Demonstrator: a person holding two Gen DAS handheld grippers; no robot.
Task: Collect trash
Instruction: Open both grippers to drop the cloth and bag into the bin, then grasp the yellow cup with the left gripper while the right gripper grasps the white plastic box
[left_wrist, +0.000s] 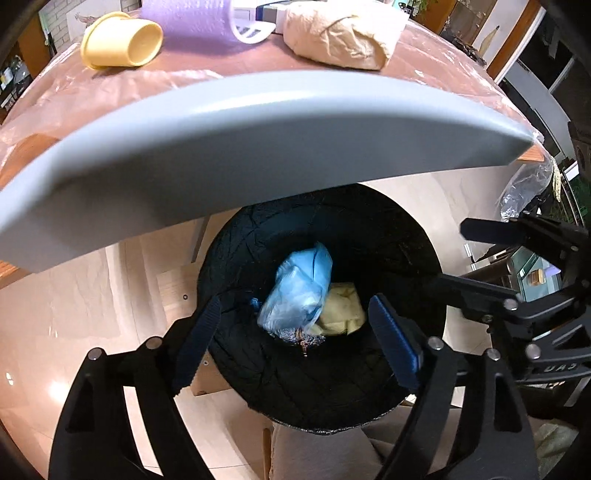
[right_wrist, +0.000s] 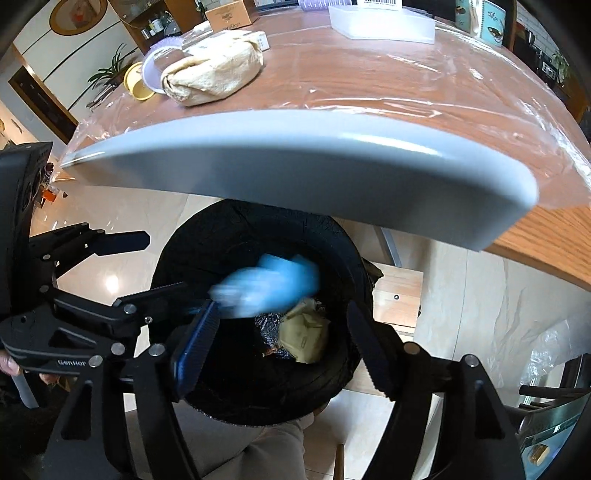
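Both the left gripper (left_wrist: 295, 339) and right gripper (right_wrist: 282, 339) gape over the black-lined bin (left_wrist: 388, 236) beside a plastic-covered table (right_wrist: 369, 74).

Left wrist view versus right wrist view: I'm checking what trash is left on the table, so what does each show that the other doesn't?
Only the left wrist view shows the yellow cup whole, lying on its side. Only the right wrist view shows a clear plastic box and a cardboard box. Both show the crumpled brown paper bag on the table, and the blue plastic bag in the black-lined bin.
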